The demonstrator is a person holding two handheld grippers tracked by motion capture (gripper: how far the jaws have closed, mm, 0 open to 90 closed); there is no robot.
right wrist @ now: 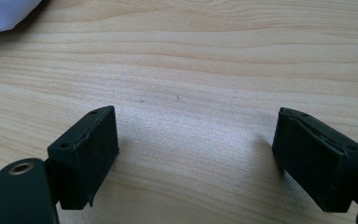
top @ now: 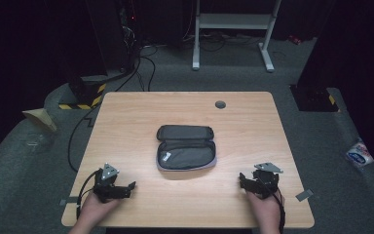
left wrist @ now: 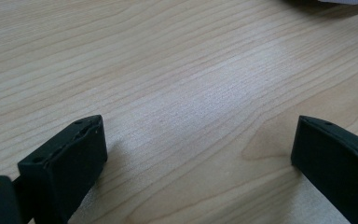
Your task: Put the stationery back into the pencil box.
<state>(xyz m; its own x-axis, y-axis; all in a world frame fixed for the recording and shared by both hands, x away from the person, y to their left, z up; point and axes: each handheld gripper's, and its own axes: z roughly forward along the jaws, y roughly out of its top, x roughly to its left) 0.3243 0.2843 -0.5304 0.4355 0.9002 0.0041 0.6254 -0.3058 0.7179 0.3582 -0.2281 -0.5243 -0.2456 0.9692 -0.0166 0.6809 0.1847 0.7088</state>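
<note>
nothing looks begun yet. at the near edge of the table [top: 126,112] the left gripper [top: 126,189] rests low on the wood, jaws spread wide with only bare grain between them. the right gripper [top: 246,183] sits at the near right the same way, wide open and holding nothing. both are well apart from the pencil case [top: 186,147], which lies open in the middle of the table, flap folded back toward the far side; whether anything is inside is hard to tell in this dim view. so the whole job on the case is left, as i judge it. there is bare wood on every side of it, so each gripper has free room to come in. beyond, a cable hole [top: 220,104] sits near the far edge.
</note>
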